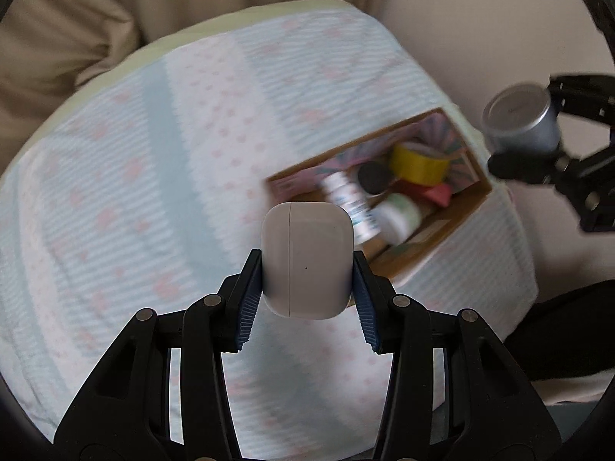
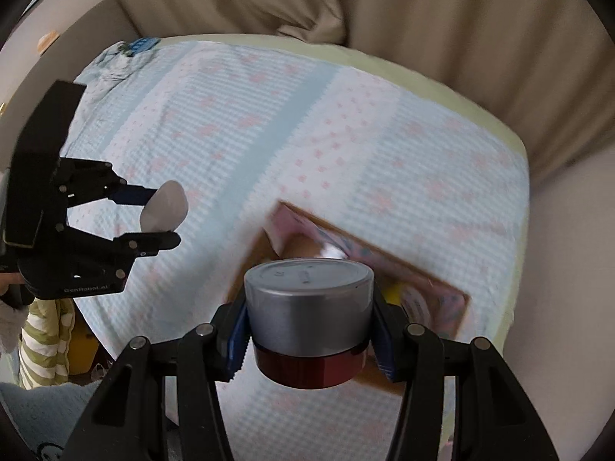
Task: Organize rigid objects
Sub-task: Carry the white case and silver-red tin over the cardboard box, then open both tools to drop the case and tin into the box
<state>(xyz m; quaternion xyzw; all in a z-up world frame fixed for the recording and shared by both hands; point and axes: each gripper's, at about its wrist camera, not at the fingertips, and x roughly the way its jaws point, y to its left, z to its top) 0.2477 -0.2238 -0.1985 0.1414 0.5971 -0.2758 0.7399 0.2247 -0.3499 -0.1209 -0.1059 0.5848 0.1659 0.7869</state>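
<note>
My left gripper (image 1: 307, 288) is shut on a white earbud case (image 1: 307, 261) and holds it above the bed, just left of an open cardboard box (image 1: 442, 226). The box holds a yellow tape roll (image 1: 417, 163), a black round lid (image 1: 374, 178), a white bottle (image 1: 351, 201) and a pale green jar (image 1: 398, 217). My right gripper (image 2: 309, 330) is shut on a silver tin with a red base (image 2: 309, 315), held above the box (image 2: 434, 288). The left gripper with the case (image 2: 165, 207) shows in the right wrist view; the right gripper with the tin (image 1: 522, 119) shows in the left wrist view.
The box rests on a bed with a light blue and pink patterned cover (image 1: 153, 173). Beige curtains (image 2: 346, 0) hang behind the bed. A striped garment (image 2: 46, 338) lies off the bed at the lower left. Folded blue cloth (image 2: 127, 52) sits at the bed's far corner.
</note>
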